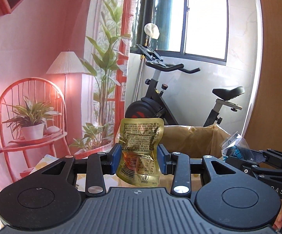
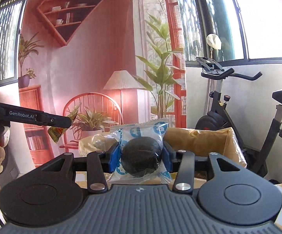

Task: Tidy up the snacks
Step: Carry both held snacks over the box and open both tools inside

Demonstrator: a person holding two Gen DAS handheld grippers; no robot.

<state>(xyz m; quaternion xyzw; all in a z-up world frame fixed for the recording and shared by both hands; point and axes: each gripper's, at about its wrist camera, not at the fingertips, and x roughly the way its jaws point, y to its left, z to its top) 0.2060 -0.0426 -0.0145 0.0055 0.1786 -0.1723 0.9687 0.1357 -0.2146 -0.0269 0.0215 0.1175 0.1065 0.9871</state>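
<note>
Two grippers gripping snacks: left gripper (image 1: 139,159) pinching gold packet (image 1: 140,150); right gripper (image 2: 140,157) clamping dark cookie pack (image 2: 141,156), cardboard box (image 2: 199,142) at 1 o'clock.

Gold pouch (image 1: 140,150) glossy crinkled foil; cookie wrapper (image 2: 141,152) clear shiny plastic; box liner (image 1: 191,142) matt brown paper.

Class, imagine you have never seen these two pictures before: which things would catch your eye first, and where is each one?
First, the gold foil snack pouch, pinched upright between the left gripper's blue pads in the middle of the left wrist view. Next, the clear blue-printed packet with a dark round cake, clamped in the right gripper. Behind both hangs a red-toned room backdrop, with a black exercise bike by the window on the right.
</note>
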